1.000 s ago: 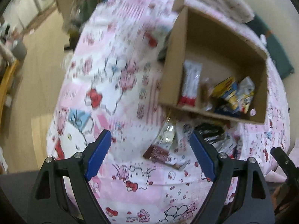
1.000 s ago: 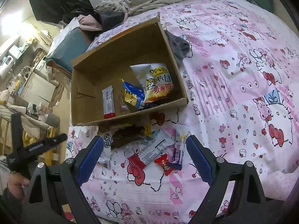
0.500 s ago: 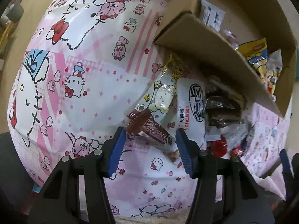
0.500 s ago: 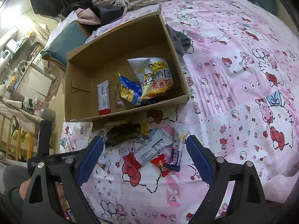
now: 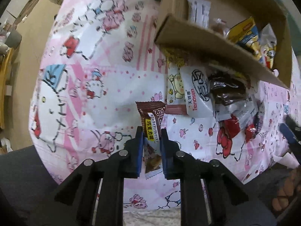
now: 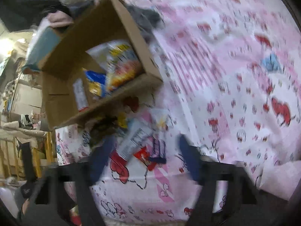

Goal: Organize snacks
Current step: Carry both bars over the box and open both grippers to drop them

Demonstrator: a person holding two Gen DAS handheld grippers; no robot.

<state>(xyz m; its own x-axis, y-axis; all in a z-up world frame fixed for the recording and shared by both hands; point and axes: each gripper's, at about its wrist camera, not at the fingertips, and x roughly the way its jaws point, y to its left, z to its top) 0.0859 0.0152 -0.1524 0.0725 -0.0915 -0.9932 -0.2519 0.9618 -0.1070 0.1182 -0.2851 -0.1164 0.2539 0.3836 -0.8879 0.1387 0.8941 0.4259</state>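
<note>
Pink cartoon-print bedding (image 5: 90,86) covers the bed I am working on, with a wooden floor showing off to the left edge of my left view. My left gripper (image 5: 151,137) has its jaws closed on a brown chocolate snack bar (image 5: 151,120), which stands up between the blue pads, its top end clear of the bedding and its lower end running down between the jaws. Just beyond it, a small heap of loose snacks lies against the near wall of a cardboard box (image 5: 207,43): a white packet (image 5: 197,92) with orange lettering, a cartoon-bear packet (image 5: 175,86) beside it, a dark shiny wrapper (image 5: 225,88) and a red wrapper (image 5: 250,131) further right. Inside the box I see a long white bar (image 5: 199,9) and yellow-and-blue chip bags (image 5: 248,33). My right view is heavily blurred; my right gripper (image 6: 148,156) has its jaws spread wide apart and holds nothing, hovering over the same heap near a grey-white packet (image 6: 135,141) and a purple wrapper (image 6: 159,148), with the box beyond on the left.
</note>
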